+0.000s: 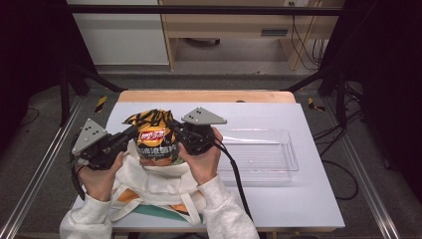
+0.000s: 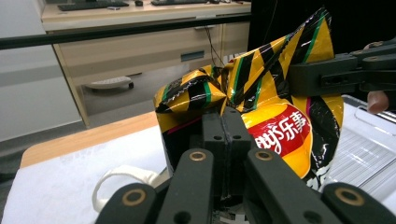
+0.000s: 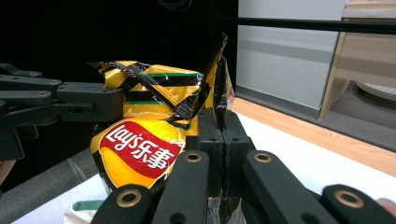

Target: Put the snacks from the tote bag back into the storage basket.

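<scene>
White cloth bag [image 1: 149, 181] is seen nearest, on the table [image 1: 298, 199] | chip bag [image 1: 157, 139] is held upright above it, pinched at either side by left gripper [image 1: 130, 133] and right gripper [image 1: 178, 130], jaws closed | clear tray [image 1: 268, 154] lies beyond, right.

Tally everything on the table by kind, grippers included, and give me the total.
Chip bag: 1
Cloth tote bag: 1
Clear plastic tray: 1
Grippers: 2, the left gripper and the right gripper, each shut on the chip bag
Total: 5
</scene>
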{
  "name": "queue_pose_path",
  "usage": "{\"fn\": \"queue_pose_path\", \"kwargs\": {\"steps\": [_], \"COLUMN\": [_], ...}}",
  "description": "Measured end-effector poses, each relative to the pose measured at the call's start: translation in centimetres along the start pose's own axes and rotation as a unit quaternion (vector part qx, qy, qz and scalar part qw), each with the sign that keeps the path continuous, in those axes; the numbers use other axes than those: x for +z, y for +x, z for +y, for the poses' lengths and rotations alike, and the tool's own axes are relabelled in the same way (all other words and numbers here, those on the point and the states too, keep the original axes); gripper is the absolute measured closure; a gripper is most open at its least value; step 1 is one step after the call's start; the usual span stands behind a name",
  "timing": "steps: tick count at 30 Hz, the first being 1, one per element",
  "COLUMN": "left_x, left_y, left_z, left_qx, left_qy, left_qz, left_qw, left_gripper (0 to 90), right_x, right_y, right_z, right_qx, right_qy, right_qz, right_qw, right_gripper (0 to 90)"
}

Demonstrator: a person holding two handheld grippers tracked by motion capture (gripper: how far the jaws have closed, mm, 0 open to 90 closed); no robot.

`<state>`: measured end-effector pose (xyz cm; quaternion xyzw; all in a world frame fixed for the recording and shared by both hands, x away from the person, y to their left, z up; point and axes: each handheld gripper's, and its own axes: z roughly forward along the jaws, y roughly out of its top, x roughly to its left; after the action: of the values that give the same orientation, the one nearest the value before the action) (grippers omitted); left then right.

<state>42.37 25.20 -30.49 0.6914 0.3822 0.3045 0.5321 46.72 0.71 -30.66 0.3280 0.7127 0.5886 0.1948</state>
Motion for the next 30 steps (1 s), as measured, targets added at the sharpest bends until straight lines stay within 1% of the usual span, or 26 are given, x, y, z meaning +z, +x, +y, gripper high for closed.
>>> {"fn": "queue_pose_path", "kwargs": {"steps": [3,13,17,30], "left_x": [-0.1,0.3,0.6,2.2], "left_y": [-0.2,-1.1,-1.5,-3.2], "left_z": [0.6,2.5,3.1,4.9], "left_qx": [0.001,0.006,0.006,0.011], "left_qy": [-0.004,-0.016,-0.020,-0.030], "left_qz": [0.000,-0.007,-0.010,-0.025], "left_qw": [1.0000,0.9998,0.9997,0.9992], "left_gripper": [90.0,90.0,90.0,90.0], "right_x": [-0.3,-1.8,-2.4,-4.6], "right_y": [-0.1,-0.4,-0.6,-1.9], "right_z": [0.5,2.2,2.7,3.9], "right_qx": [0.001,-0.013,-0.018,-0.024], "right_qy": [-0.004,-0.016,-0.020,-0.028], "right_qz": [0.000,-0.015,-0.022,-0.047], "right_qw": [1.0000,0.9997,0.9994,0.9982], "right_gripper": [89.7,89.8,89.9,90.0]}}
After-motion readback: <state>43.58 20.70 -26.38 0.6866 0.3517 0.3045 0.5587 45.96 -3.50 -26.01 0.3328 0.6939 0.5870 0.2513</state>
